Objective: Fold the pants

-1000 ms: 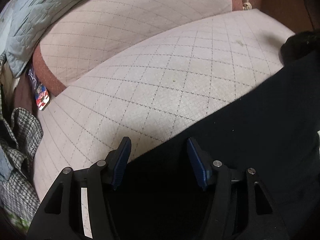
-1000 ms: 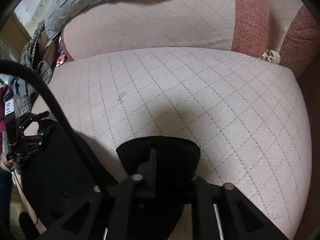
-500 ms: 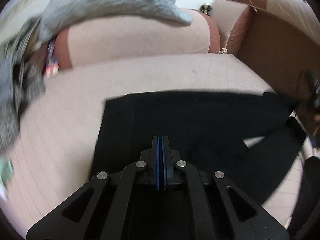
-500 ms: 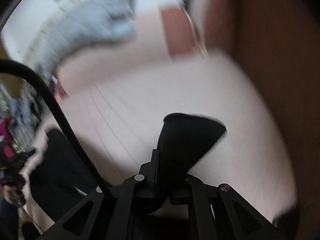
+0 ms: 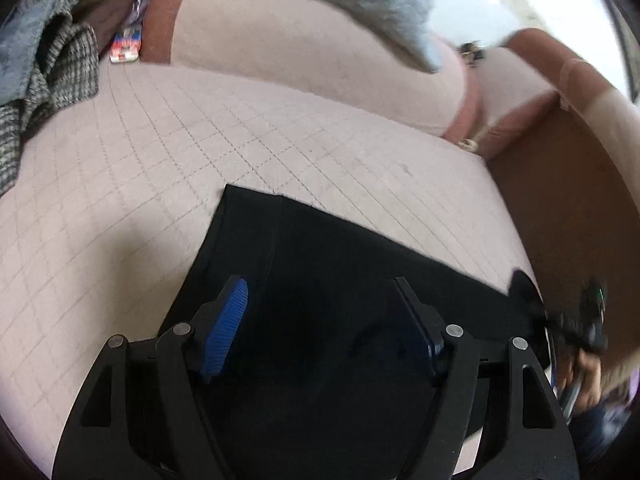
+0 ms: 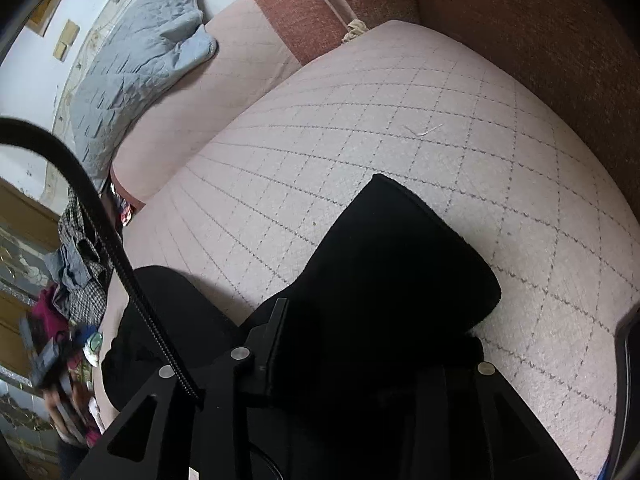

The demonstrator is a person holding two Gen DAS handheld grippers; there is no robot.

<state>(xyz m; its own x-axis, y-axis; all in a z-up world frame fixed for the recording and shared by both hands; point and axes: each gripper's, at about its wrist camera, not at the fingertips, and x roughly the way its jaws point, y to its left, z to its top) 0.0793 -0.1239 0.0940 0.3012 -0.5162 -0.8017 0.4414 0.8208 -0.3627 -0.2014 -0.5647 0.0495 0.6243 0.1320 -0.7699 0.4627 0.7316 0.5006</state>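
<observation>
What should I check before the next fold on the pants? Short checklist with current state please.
1. Left gripper clear of cloth: ok, jaws just opened wide, pads off it.
2. Right gripper released: cannot tell, jaws have been opening, black pants hide the pads.
3. Pants flat on sofa seat: ok at the left end; not ok on the right, the end bulges.
4. Seat ahead free: ok.
5. Cable clear of pants: not ok, it crosses them.
</observation>
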